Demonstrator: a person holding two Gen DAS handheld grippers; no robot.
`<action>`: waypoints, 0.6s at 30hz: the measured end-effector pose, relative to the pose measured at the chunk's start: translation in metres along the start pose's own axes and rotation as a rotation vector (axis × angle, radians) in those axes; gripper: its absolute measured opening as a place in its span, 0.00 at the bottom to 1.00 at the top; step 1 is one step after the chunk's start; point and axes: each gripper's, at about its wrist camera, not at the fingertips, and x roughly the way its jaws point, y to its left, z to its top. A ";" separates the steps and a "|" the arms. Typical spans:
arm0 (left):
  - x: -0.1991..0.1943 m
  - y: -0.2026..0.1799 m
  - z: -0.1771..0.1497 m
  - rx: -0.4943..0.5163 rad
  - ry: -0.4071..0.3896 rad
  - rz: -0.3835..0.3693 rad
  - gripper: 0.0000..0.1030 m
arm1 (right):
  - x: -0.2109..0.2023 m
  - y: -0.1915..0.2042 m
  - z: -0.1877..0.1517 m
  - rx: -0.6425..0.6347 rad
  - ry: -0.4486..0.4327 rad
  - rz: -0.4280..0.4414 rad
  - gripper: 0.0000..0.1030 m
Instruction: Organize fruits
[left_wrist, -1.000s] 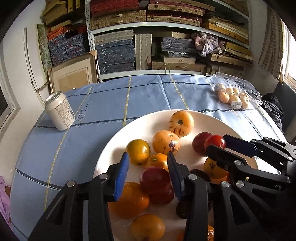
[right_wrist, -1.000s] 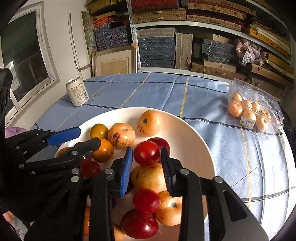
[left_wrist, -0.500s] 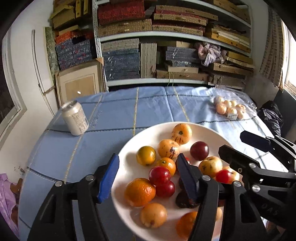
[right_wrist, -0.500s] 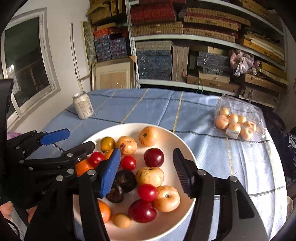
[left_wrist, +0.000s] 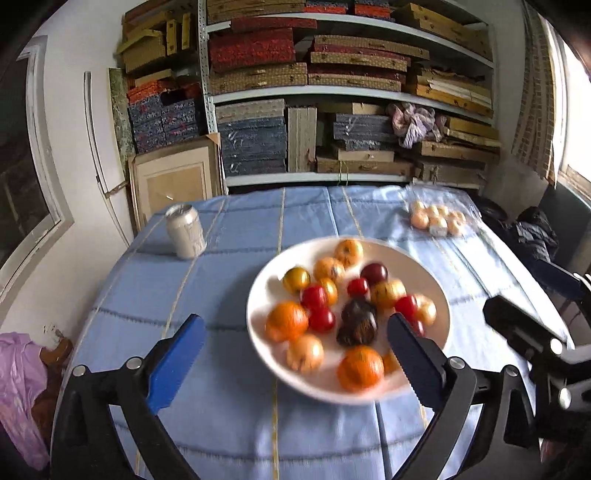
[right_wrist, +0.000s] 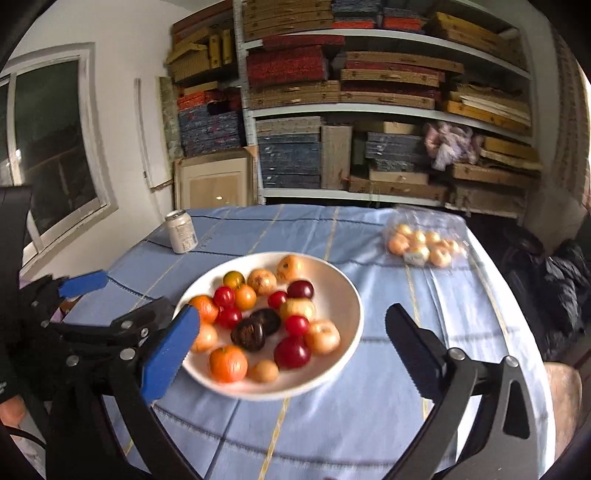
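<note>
1. Fruits (right_wrist: 258, 317) lie heaped on the white plate (right_wrist: 343, 288), mid-frame on the tabletop (right_wrist: 332, 424).
2. Left gripper (left_wrist: 295, 354) and right gripper (right_wrist: 291, 343): jaws opening wide, empty, above the plate's near rim, likely released.

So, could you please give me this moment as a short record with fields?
surface: table under a blue checked cloth
plate: white plate holding mixed red, orange, yellow and dark fruits
can: drink can upright, beyond the plate to the left
package: clear pack of pale fruits, beyond the plate to the right
left gripper: jaws opening, nothing held
right gripper: jaws opening, nothing held
backdrop: shelves stacked with flat boxes
</note>
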 end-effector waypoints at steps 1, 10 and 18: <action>-0.005 -0.001 -0.007 0.006 0.000 0.012 0.96 | -0.004 0.000 -0.005 0.006 0.003 -0.011 0.96; -0.058 -0.001 -0.055 -0.033 0.015 0.023 0.96 | -0.056 0.018 -0.054 -0.009 0.008 -0.113 0.96; -0.085 0.000 -0.079 0.002 0.027 0.107 0.96 | -0.066 0.028 -0.073 -0.011 0.059 -0.053 0.96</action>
